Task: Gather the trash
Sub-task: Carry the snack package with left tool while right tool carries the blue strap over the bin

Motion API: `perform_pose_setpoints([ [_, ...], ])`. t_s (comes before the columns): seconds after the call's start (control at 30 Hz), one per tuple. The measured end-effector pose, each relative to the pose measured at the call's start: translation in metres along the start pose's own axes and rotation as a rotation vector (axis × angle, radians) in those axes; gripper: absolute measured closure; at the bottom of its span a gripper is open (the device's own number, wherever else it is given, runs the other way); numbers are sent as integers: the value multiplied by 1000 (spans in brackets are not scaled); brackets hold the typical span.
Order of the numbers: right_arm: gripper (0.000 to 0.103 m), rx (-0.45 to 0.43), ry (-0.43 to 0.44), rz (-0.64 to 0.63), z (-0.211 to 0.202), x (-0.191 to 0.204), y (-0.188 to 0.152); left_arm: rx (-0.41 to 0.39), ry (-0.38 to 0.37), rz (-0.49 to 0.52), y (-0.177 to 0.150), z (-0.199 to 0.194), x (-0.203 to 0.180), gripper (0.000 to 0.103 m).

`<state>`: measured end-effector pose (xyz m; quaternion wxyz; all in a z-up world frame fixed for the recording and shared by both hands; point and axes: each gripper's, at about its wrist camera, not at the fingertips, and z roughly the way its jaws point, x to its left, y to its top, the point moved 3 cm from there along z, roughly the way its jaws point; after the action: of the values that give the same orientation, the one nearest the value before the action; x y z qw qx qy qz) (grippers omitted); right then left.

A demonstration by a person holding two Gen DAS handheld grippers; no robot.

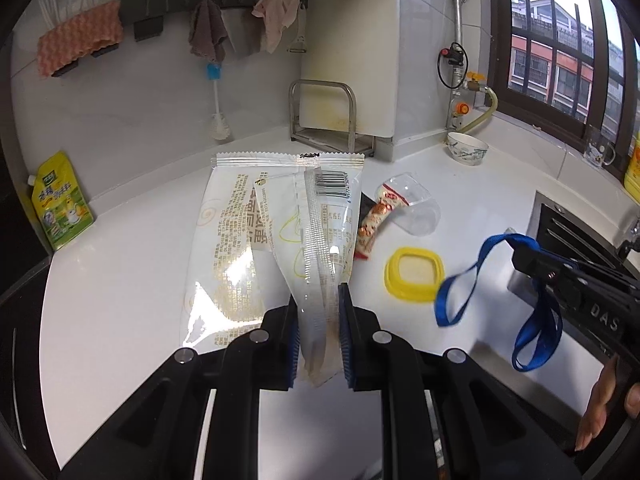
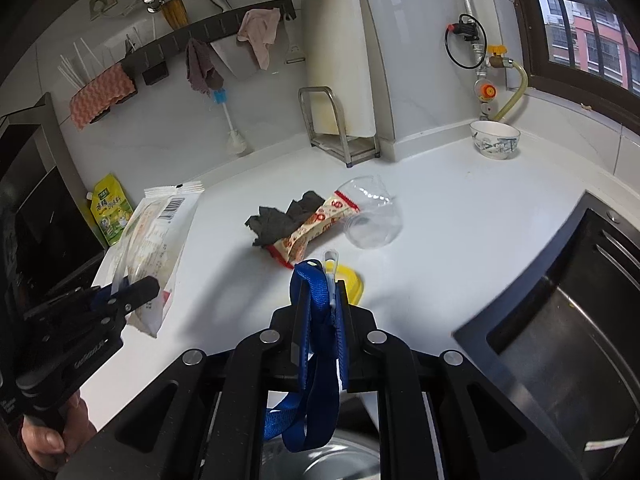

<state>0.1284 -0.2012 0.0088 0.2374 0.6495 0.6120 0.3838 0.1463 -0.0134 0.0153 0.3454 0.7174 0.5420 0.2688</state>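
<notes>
Meanwhile, at lower centre of each wrist view, the left gripper (image 1: 318,320) clamps a white snack bag (image 1: 280,220) and the right gripper (image 2: 320,312) a blue strap (image 2: 312,352), both seemingly mid-pickup and next needing a bin, unseen here.

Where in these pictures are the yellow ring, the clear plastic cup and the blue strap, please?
yellow ring (image 1: 414,278): left wrist view, its rim.
clear plastic cup (image 2: 372,216): right wrist view, its side wall.
blue strap (image 2: 318,296): right wrist view, band between the pads.
</notes>
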Motion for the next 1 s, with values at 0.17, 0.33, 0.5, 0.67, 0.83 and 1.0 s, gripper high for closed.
perform_pose_setpoints([
  [0.17, 92, -19, -5, 5, -29, 9, -18, 19, -6, -5, -30, -27, -6, 86],
  [0.33, 92, -48, -4, 29, -67, 13, -41, 29, -34, 27, -60, -56, -23, 86],
  [0.5, 92, -49, -19, 35, -98, 14, -72, 34, -78, 37, -81, -83, -39, 86],
  [0.67, 92, -30, -28, 63, -115, 9, -105, 73, -146, 47, -104, -98, -61, 86],
  [0.83, 92, 12, -53, 94, -119, -4, -137, 128, -175, 58, -129, -97, -77, 86],
  [1.0, 92, 37, -75, 121, -125, -17, -162, 151, -194, 74, -143, -92, -90, 86],
])
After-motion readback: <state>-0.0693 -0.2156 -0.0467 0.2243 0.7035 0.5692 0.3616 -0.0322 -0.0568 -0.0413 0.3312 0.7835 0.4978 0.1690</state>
